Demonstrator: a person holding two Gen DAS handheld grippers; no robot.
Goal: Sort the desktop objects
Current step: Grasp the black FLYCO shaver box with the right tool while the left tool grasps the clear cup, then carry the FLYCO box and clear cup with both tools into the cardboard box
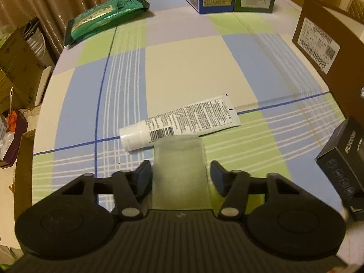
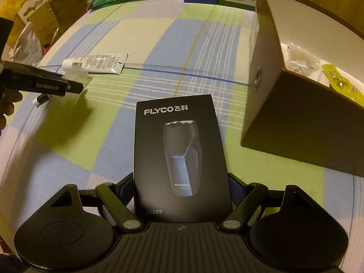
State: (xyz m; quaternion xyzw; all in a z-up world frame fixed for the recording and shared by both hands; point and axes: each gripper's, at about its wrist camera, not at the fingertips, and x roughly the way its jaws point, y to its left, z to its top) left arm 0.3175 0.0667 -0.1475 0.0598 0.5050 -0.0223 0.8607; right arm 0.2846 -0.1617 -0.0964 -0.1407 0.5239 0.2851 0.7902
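A: What is the left gripper (image 1: pixel 180 178) doing?

B: It is reaching down over the round table (image 1: pixel 182 68) with its blue, green and cream checked cloth, and a frosted translucent plastic cup (image 1: pixel 179 170) is sitting upside down between its fingers. The left pad is touching the cup's wall; on the right I am seeing a thin gap, so I cannot tell whether it is clamping.

A: And just past the cup?

B: A white squeeze tube (image 1: pixel 182 121) with black print and a barcode is lying flat on the cloth, its cap pointing left.

A: The right gripper (image 2: pixel 180 187)?

B: It is gripping a black cardboard shaver box (image 2: pixel 179 157) marked FLYCO by its two long sides, jaws wide, the box lying along the fingers above the cloth.

A: What is sitting to its right?

B: An open brown cardboard box (image 2: pixel 295 122) is standing near it, holding small white beads and a yellow packet.
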